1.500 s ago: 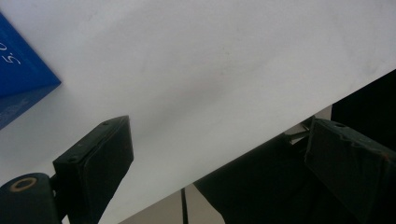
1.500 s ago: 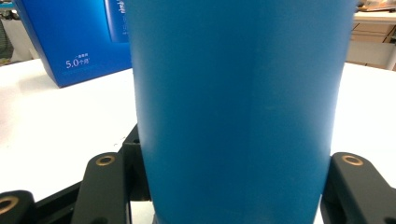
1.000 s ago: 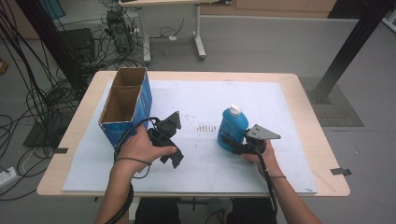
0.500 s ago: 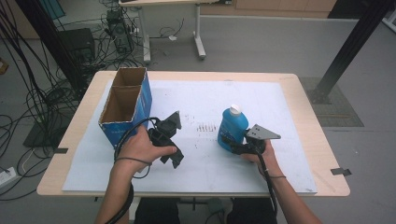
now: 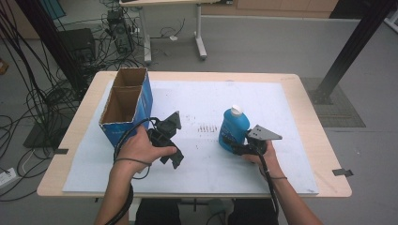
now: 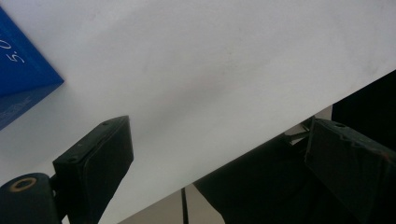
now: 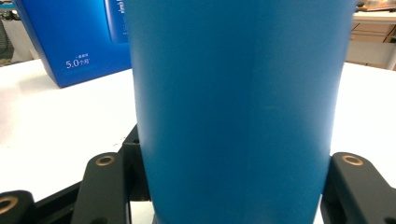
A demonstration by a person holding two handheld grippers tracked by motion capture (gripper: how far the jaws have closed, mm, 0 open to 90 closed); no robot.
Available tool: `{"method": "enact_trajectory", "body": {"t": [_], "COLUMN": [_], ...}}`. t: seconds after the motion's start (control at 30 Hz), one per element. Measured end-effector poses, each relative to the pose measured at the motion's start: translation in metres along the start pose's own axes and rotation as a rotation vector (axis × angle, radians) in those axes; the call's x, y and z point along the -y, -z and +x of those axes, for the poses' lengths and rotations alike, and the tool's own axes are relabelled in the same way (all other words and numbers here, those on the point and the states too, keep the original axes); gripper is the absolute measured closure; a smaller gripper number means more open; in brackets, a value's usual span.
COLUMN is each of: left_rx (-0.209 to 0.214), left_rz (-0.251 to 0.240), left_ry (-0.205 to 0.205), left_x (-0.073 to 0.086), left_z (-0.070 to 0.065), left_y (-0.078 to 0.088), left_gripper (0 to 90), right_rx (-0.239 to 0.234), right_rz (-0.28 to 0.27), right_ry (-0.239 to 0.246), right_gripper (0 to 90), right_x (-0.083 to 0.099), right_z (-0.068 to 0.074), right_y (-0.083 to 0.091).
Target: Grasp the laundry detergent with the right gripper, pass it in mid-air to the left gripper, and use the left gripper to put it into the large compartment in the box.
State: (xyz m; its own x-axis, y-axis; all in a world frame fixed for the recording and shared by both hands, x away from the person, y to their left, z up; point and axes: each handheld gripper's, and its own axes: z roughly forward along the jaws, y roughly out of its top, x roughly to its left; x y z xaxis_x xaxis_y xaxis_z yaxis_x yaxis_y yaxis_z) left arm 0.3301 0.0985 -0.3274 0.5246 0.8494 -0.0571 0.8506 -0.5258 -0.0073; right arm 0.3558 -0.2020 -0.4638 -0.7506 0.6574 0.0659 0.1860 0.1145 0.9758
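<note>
Both fingers (image 7: 102, 186) flanking, pressing blue bottle (image 7: 238, 102)

Floor (image 5: 263, 42): I see it grey and smooth.
Far table (image 5: 199, 28): white legs.
Cables (image 5: 28, 89): black, lots, left side.
Post (image 5: 352, 47): dark, leaning.

The box (image 5: 126, 108) stands at the table's (image 5: 309, 117) far left. The bottle (image 5: 233, 129) stands right of centre, upright. The left gripper (image 5: 170, 129) sits just right of the box; the right gripper (image 5: 234, 146) sits at the bottle's near side.
</note>
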Motion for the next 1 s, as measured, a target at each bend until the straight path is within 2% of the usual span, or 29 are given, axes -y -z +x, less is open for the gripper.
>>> {"method": "enact_trajectory", "body": {"t": [0.67,1.0], "left_rx": [-0.002,-0.009], "left_rz": [-0.025,-0.025], "left_ry": [0.010,-0.018], "left_x": [0.0017,0.0014], "left_z": [-0.0035,-0.0078], "left_y": [0.0023,0.0064], "left_gripper": [8.1,8.1], "right_rx": [-0.008,-0.005], "right_rz": [-0.006,-0.004], "right_ry": [0.003,0.000], "right_gripper": [40.6,40.8], "right_x": [0.0006,0.0000], "right_z": [-0.0010,-0.0005], "right_y": [-0.0001,0.0000]}}
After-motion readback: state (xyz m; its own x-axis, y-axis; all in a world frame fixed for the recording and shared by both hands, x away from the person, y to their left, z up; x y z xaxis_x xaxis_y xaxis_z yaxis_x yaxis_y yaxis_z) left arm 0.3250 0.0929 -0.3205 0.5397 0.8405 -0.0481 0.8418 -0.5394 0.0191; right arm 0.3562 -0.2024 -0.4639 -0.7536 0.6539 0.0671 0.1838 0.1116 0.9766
